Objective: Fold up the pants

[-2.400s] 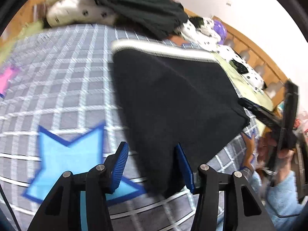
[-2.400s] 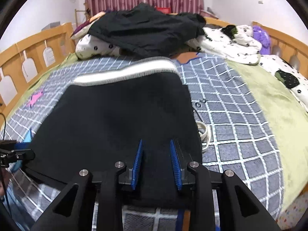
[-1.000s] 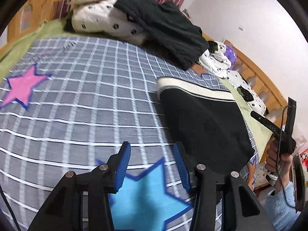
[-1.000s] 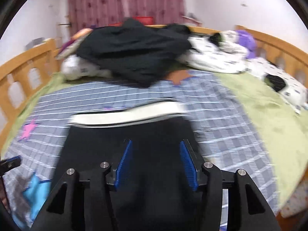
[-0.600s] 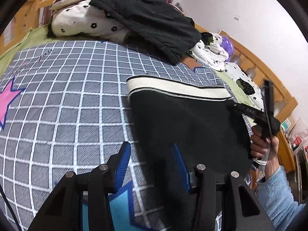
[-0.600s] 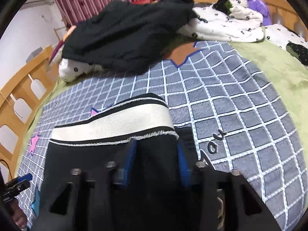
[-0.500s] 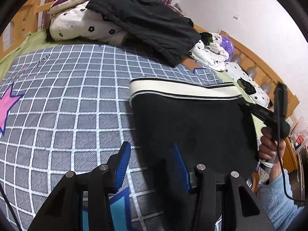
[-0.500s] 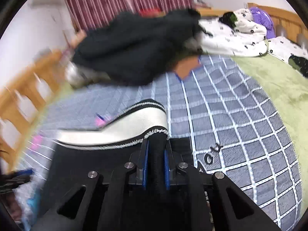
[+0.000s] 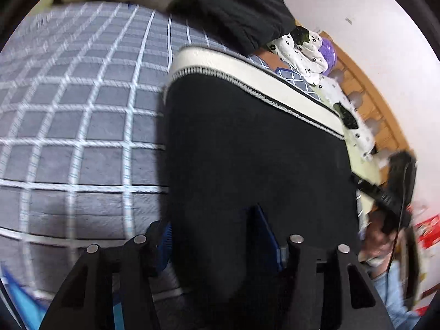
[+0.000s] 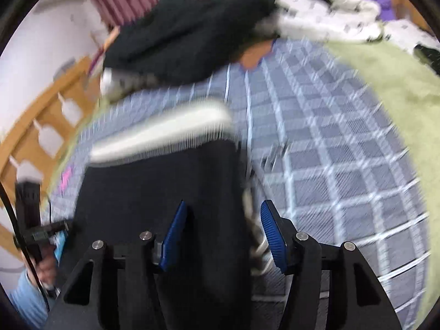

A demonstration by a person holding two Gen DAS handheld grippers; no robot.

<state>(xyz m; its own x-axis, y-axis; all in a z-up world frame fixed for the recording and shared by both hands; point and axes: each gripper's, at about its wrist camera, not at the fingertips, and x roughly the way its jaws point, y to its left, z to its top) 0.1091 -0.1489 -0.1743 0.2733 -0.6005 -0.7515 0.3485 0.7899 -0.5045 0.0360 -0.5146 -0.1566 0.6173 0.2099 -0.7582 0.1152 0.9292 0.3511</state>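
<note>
Black pants with a broad white waistband lie folded flat on a grey checked bedspread, waistband at the far end. The near edge of the fabric runs between the blue pads of both tools. The left gripper, angled down over the pants' left edge, has just been opening, its jaws spread with cloth between them but not pinched. The right gripper, also tilted down over the right edge, has likewise just been opening and stands spread, cloth loose between its pads. Beyond lie a heap of dark clothing, a green blanket and a wooden bed rail.
</note>
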